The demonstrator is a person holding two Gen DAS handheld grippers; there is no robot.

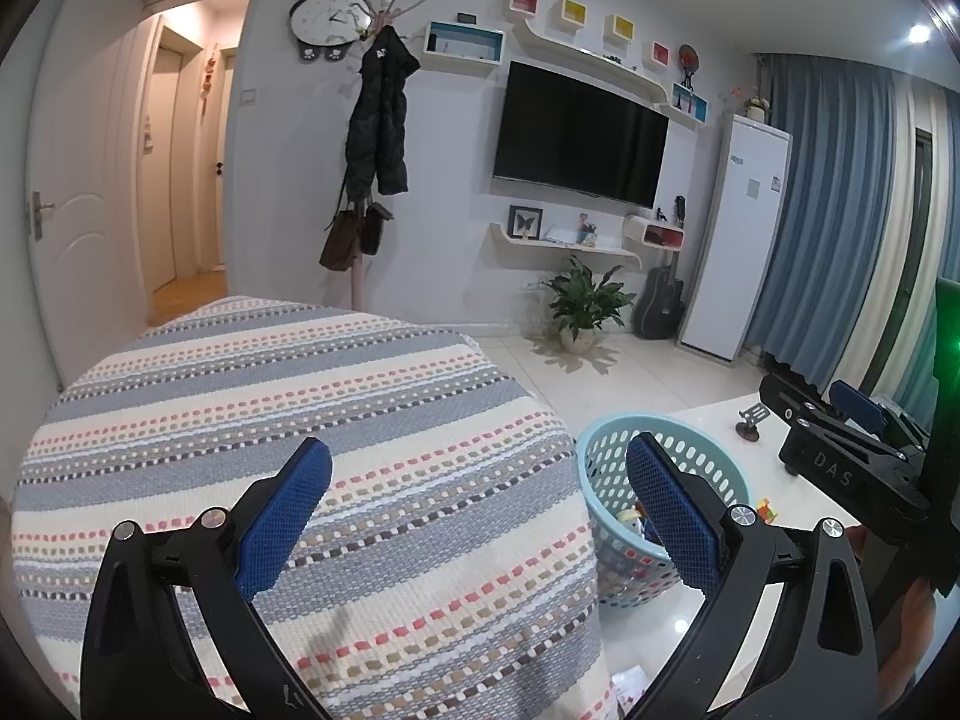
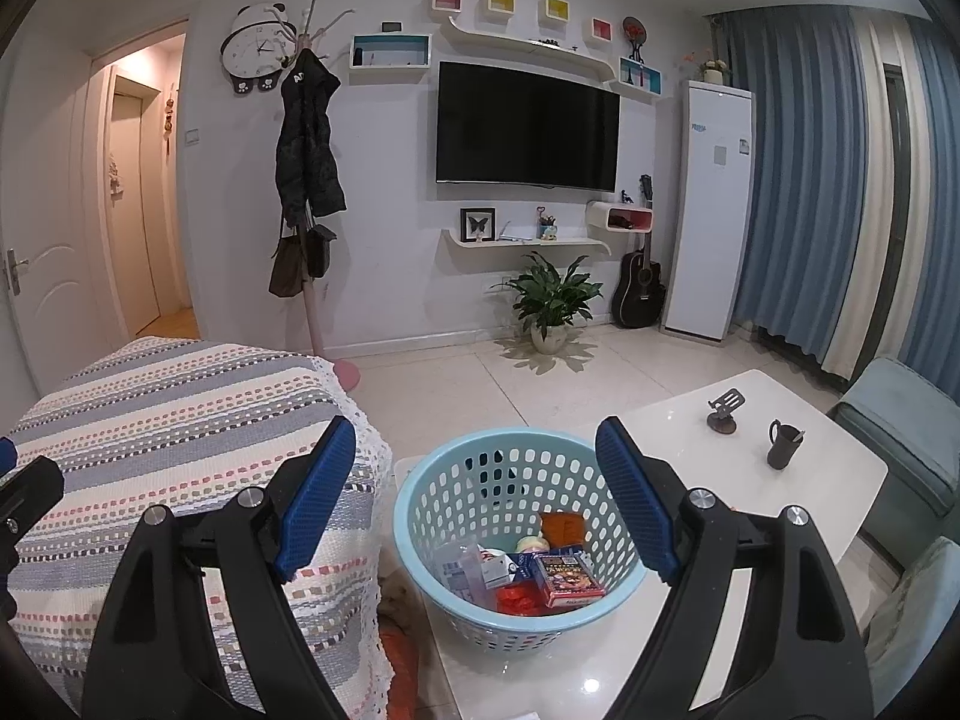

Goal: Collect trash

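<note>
Basket (image 2: 516, 540): already held wrappers and cartons; looked mostly done.
Bench (image 2: 798, 480): no loose trash showed.
Your left tool (image 1: 480, 516): stood wide, empty.
Your right tool (image 2: 474, 498): stood wide, empty.

Only a few bits we can actually read. "DAS" is on the black body of the right tongs (image 1: 840, 468), off to the right of the left tongs. The dark jacket (image 2: 307, 138) hanging far ahead and left of the right tongs has white letters starting "A", rest unclear. The tall white cabinet (image 2: 711, 204) far ahead-right has a blue logo, too small to read. The red box (image 2: 567, 579) in the basket has unreadable print.
</note>
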